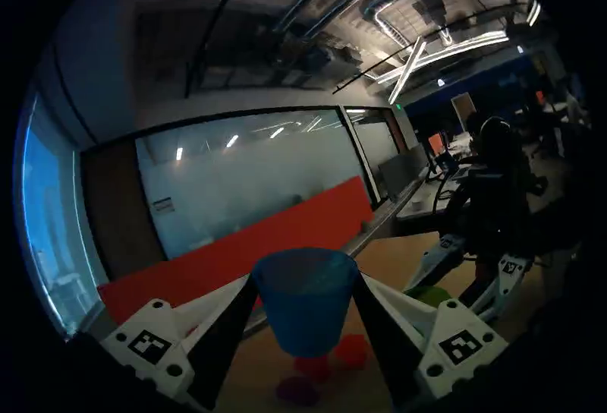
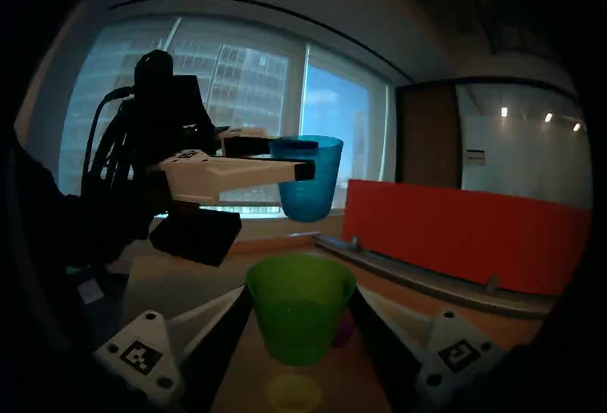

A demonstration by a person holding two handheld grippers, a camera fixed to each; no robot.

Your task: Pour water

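Observation:
My left gripper (image 1: 303, 284) is shut on an upright blue plastic cup (image 1: 303, 307), held up above a wooden table (image 1: 394, 250). My right gripper (image 2: 300, 291) is shut on an upright translucent green cup (image 2: 300, 310), whose lower half looks darker. In the right gripper view, the left gripper (image 2: 307, 156) holds the blue cup (image 2: 307, 178) higher, up and left of the green cup, with a gap between them. In the left gripper view, the right gripper (image 1: 470, 276) is lower right with a bit of the green cup (image 1: 430, 295) showing.
Small cups stand on the table under the held ones: two red (image 1: 351, 350) and one purple (image 1: 297, 390); a yellow one (image 2: 294, 392) and a magenta one (image 2: 345, 329). A red panel (image 2: 470, 234) runs along the table's far edge. A person (image 1: 493, 185) sits at a desk behind.

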